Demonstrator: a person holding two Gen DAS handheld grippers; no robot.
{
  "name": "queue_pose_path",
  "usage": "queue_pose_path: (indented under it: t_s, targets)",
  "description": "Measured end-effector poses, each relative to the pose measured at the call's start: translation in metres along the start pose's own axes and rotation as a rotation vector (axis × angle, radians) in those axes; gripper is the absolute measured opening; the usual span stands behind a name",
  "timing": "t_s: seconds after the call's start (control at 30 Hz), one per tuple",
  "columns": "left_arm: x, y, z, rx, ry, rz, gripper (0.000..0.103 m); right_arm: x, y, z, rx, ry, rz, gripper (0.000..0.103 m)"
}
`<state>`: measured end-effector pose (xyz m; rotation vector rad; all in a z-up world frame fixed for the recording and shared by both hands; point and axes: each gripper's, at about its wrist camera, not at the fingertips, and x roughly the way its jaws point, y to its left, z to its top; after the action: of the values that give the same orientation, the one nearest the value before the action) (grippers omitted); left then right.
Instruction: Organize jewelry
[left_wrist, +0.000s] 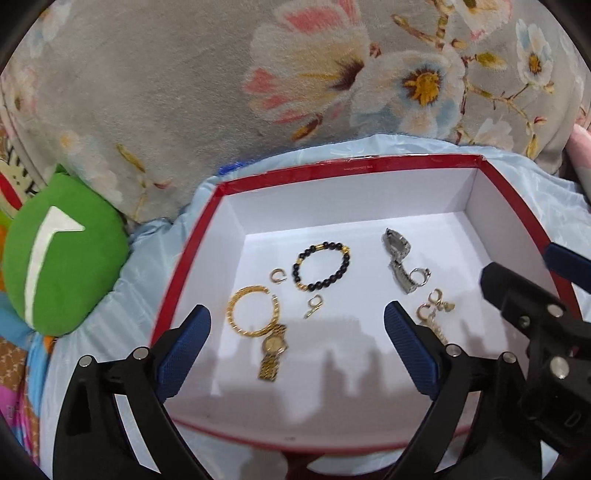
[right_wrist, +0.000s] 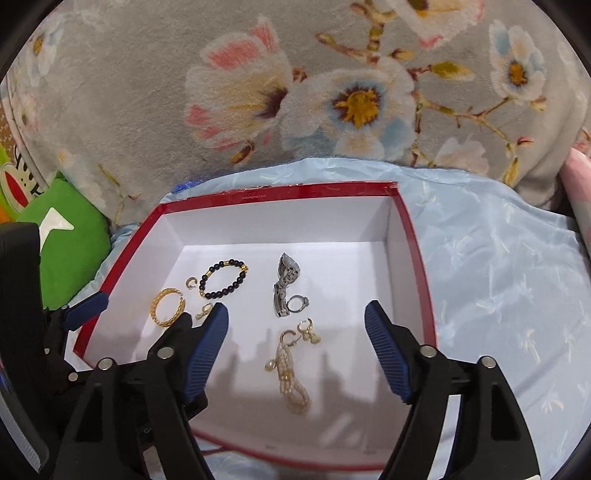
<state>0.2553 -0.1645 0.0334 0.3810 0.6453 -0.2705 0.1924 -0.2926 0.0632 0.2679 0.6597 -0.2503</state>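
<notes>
Floral grey plush fills the background, with pale blue quilted fabric (right_wrist: 498, 266) spread in front of it and a green cushion (left_wrist: 66, 251) off to my far left. On the blue fabric sits the red-rimmed box (left_wrist: 354, 162), white inside, and all the jewelry I can see lies on its floor.

Reading left to right in the left wrist view: a gold twisted bangle (left_wrist: 253, 310) touching a gold watch (left_wrist: 273, 350) at its lower edge, a small gold hoop (left_wrist: 276, 276), a black bead bracelet (left_wrist: 321, 266), a small earring (left_wrist: 314, 306), then a silver watch (left_wrist: 399, 258) with a silver ring (left_wrist: 419, 275) against its band, and gold earrings (left_wrist: 439, 299) beside a pearl tassel piece (right_wrist: 291, 373).

My left gripper (left_wrist: 297, 332) hangs over the near left part of the box, fingers wide apart, nothing between the pads. My right gripper (right_wrist: 295, 332) is likewise spread wide and empty, above the pearl piece.

I judge the pieces are all deposited and the step now is to tidy or back out. To do it well I would keep both sets of fingers clear of the box walls, lift straight rather than sweep across, and separate the bangle from the gold watch only with one pad nudging gently, since light pieces will skid on that smooth white floor
</notes>
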Motion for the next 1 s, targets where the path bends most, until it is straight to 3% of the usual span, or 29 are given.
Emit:
queue_pose_path:
  t_s: [0.1,0.47,0.63,0.93,1.0]
  targets:
    - [-0.014,0.006,-0.010,-0.009,-0.005,0.051,0.095,-0.014,-0.004,-0.012,0.014,0.001,-0.020,0.081]
    - [-0.030,0.048,-0.015,-0.150,0.098,-0.052,0.097,-0.028,-0.001,-0.022,-0.014,0.024,-0.022,0.086]
    - [-0.028,0.049,-0.018,-0.165,0.137,-0.086,0.097,-0.030,0.000,-0.025,-0.024,0.036,-0.039,0.086]
    - [-0.027,0.058,-0.023,-0.186,0.209,-0.092,0.097,-0.031,0.005,-0.027,-0.052,0.066,-0.049,0.087]
    - [-0.028,0.061,-0.024,-0.192,0.217,-0.065,0.097,-0.032,0.006,-0.028,-0.057,0.071,-0.050,0.087]
